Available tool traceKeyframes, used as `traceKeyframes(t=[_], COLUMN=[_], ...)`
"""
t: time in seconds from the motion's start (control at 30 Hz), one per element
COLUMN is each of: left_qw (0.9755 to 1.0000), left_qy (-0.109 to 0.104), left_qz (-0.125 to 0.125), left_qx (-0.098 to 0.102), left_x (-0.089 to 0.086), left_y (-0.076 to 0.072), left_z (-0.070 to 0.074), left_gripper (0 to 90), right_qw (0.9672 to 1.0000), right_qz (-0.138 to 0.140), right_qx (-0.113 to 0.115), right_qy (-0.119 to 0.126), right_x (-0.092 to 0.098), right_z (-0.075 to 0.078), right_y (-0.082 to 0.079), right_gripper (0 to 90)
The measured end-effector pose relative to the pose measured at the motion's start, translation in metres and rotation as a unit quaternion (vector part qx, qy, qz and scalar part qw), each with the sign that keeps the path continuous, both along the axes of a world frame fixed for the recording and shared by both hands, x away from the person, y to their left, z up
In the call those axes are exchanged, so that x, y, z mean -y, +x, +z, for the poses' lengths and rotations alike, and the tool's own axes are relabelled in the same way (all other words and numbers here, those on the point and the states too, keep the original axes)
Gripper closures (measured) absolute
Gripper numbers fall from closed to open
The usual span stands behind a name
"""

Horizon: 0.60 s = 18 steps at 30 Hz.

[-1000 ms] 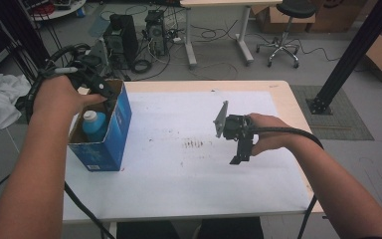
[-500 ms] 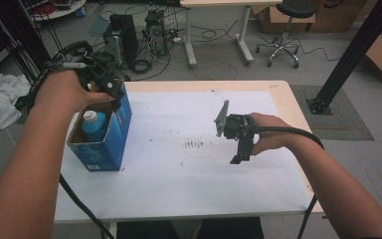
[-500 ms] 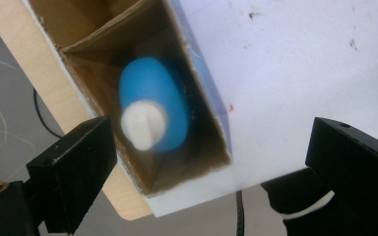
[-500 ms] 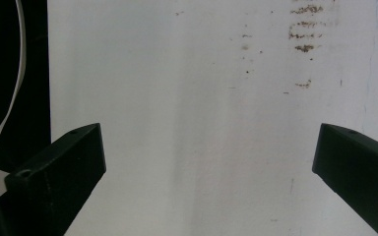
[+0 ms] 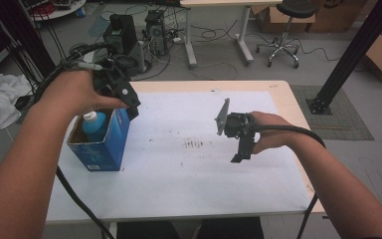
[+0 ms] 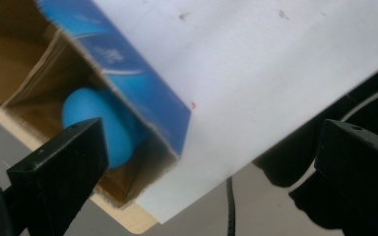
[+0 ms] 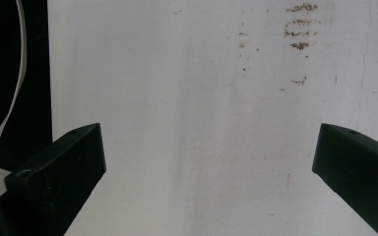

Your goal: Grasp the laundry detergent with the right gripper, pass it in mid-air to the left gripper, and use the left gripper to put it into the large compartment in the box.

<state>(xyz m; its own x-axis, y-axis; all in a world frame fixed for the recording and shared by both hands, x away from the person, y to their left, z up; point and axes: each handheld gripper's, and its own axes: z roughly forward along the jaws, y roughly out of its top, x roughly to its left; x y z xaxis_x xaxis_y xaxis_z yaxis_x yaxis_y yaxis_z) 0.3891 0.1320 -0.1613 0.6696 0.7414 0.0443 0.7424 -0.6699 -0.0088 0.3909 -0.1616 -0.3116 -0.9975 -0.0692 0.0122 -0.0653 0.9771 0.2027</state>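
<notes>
Left claw [image 5: 129,104], jaws just opened wide and empty, hovers above the box [image 5: 104,149]; the bottle [image 5: 94,125] stands upright inside, just below and behind it. Right claw [image 5: 241,149], also open, waits well apart over the table [image 5: 179,184].

An open-topped blue cardboard box [image 5: 102,144] stands upright near the left edge of the white-covered table, brown inside, its flaps open. A light blue plastic bottle with a rounded cap [image 5: 95,125] stands upright inside it, the cap reaching the box's rim
</notes>
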Motion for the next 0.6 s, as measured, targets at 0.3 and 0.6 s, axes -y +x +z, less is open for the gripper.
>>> traceKeyframes(t=[0.3,0.6], left_qw=[0.9935,0.9706], left_qy=[-0.021,-0.022], left_qz=[-0.111,-0.236], left_qx=[-0.011,-0.040], left_x=[0.029,0.052], left_y=[-0.012,-0.018], left_z=[-0.008,-0.032], left_gripper=[0.1,0.1], right_qw=[1.0000,0.9999], right_qz=[-0.004,-0.007], right_qx=[0.000,-0.002], right_qy=[-0.004,-0.015], right_x=[0.002,0.002], right_z=[0.003,0.002], right_y=[0.000,0.001], right_gripper=[0.0,0.0])
